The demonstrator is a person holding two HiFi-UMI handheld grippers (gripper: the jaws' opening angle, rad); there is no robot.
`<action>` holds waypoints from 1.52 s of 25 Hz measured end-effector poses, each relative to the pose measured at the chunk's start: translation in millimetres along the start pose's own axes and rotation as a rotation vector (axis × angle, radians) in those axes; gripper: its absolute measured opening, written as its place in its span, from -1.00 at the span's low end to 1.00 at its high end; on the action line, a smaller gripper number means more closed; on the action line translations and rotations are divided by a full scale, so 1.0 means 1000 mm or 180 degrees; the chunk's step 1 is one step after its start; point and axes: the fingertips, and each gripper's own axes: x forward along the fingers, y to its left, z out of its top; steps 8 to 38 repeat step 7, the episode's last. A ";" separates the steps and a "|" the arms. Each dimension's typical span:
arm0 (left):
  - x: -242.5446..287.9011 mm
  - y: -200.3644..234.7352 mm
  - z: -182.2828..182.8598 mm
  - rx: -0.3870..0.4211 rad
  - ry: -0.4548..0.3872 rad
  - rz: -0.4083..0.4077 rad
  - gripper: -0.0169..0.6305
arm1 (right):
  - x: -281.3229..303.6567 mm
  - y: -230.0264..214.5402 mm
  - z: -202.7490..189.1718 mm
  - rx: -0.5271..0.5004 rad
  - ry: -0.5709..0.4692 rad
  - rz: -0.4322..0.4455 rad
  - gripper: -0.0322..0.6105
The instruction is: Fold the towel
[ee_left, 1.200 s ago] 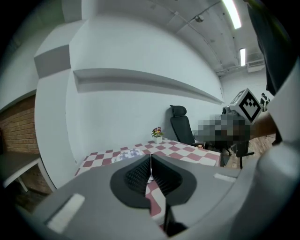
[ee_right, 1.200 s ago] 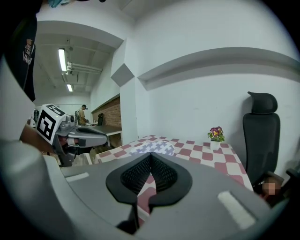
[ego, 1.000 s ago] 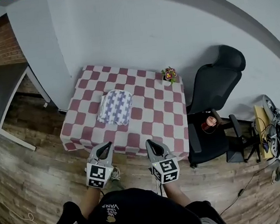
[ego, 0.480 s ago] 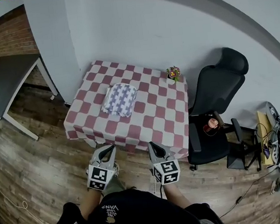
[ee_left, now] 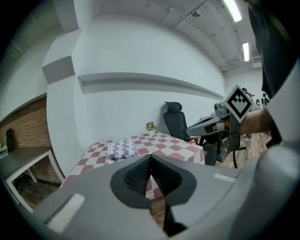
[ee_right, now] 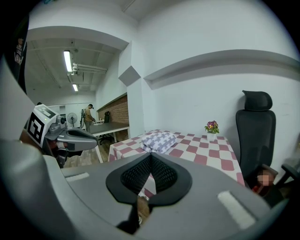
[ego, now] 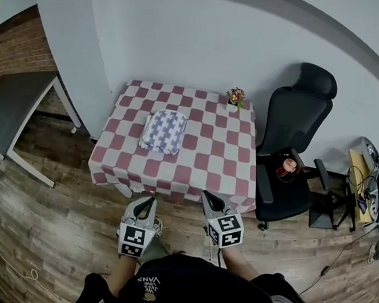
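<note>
A folded towel [ego: 163, 131], white with a purple-grey houndstooth pattern, lies on the far left part of a table with a red-and-white checked cloth [ego: 205, 173]. It also shows as the towel [ee_left: 121, 149] in the left gripper view and the towel [ee_right: 159, 140] in the right gripper view. My left gripper [ego: 145, 205] and right gripper [ego: 210, 199] hang side by side over the wooden floor, short of the table's near edge. Both are shut with nothing between the jaws, well apart from the towel.
A small pot of flowers [ego: 236, 97] stands at the table's far right corner. A black office chair [ego: 294, 118] sits right of the table, with a second chair seat holding a red object [ego: 286, 167]. A grey desk [ego: 5, 111] is at the left. Cables and clutter [ego: 378, 194] lie far right.
The view has shifted so the table sits slightly lower and further right in the head view. Both grippers stay shut and side by side.
</note>
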 end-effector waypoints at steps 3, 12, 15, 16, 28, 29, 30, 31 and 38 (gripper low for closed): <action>-0.002 -0.003 -0.002 0.0012 0.0008 -0.0020 -0.94 | -0.003 0.002 -0.002 -0.0014 0.0012 0.0007 -0.89; -0.001 -0.005 -0.003 0.0020 0.0030 -0.0058 -0.94 | -0.004 0.002 -0.003 -0.0023 0.0048 0.0011 -0.89; -0.001 -0.005 -0.003 0.0020 0.0030 -0.0058 -0.94 | -0.004 0.002 -0.003 -0.0023 0.0048 0.0011 -0.89; -0.001 -0.005 -0.003 0.0020 0.0030 -0.0058 -0.94 | -0.004 0.002 -0.003 -0.0023 0.0048 0.0011 -0.89; -0.001 -0.005 -0.003 0.0020 0.0030 -0.0058 -0.94 | -0.004 0.002 -0.003 -0.0023 0.0048 0.0011 -0.89; -0.001 -0.005 -0.003 0.0020 0.0030 -0.0058 -0.94 | -0.004 0.002 -0.003 -0.0023 0.0048 0.0011 -0.89; -0.001 -0.005 -0.003 0.0020 0.0030 -0.0058 -0.94 | -0.004 0.002 -0.003 -0.0023 0.0048 0.0011 -0.89; -0.001 -0.005 -0.003 0.0020 0.0030 -0.0058 -0.94 | -0.004 0.002 -0.003 -0.0023 0.0048 0.0011 -0.89; -0.001 -0.005 -0.003 0.0020 0.0030 -0.0058 -0.94 | -0.004 0.002 -0.003 -0.0023 0.0048 0.0011 -0.89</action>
